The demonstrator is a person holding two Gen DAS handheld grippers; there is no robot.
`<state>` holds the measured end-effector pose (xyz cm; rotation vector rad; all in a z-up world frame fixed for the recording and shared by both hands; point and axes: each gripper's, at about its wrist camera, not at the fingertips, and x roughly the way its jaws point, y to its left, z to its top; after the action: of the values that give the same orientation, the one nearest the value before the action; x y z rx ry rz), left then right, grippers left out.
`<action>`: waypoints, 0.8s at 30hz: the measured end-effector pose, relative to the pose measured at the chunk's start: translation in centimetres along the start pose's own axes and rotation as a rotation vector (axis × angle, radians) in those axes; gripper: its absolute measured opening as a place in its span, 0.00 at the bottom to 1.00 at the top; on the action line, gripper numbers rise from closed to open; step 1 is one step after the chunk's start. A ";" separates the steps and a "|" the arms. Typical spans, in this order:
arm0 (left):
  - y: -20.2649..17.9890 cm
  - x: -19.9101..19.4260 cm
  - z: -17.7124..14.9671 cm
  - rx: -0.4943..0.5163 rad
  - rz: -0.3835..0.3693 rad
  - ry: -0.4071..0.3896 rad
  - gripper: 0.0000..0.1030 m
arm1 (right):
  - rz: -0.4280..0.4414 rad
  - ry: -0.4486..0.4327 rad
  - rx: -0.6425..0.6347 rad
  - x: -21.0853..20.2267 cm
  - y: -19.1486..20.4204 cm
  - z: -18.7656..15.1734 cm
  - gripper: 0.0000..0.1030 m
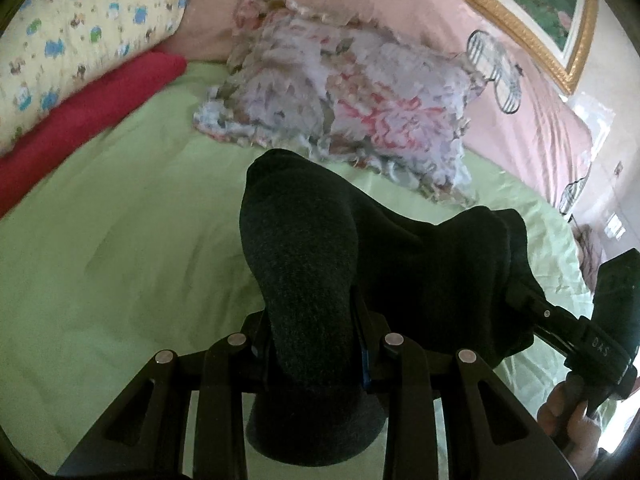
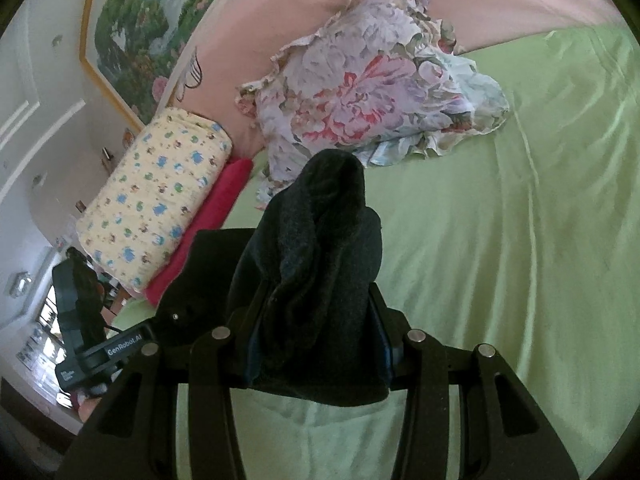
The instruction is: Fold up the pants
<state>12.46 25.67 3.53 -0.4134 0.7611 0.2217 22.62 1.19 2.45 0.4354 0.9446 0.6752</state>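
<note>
Dark, fuzzy knit fabric fills the near field in both wrist views: the pants [image 1: 304, 280], bunched thick. The left gripper [image 1: 312, 340] pinches one bundle and the right gripper [image 2: 320, 340] pinches another, jaws pressed against cloth. Between the two the garment sags as a dark span, held above the green sheet [image 1: 120, 240], smooth and faintly creased. Its long axis appears to run from one gripper to the other, so laying it flat probably means lowering both together. Beyond the pants lies a crumpled floral cloth [image 1: 340, 104], ragged-edged, near the pink headboard [image 1: 520, 128].
</note>
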 end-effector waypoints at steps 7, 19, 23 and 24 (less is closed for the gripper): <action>1.0 1.1 -0.7 -0.010 0.015 0.011 0.42 | -0.087 0.015 -0.041 1.2 -1.1 -0.3 0.51; 1.3 0.6 -2.2 0.016 0.098 -0.007 0.67 | -0.174 -0.005 -0.063 1.4 -3.6 -1.1 0.67; 1.1 -0.5 -2.6 0.034 0.128 -0.007 0.66 | -0.175 -0.023 -0.058 1.1 -3.7 -1.4 0.73; 1.0 -0.7 -2.8 0.038 0.137 -0.008 0.66 | -0.172 -0.032 -0.062 0.9 -3.6 -1.5 0.73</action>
<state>9.88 25.36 1.97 -0.3249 0.7855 0.3365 22.94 -0.70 -1.03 0.3055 0.9171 0.5387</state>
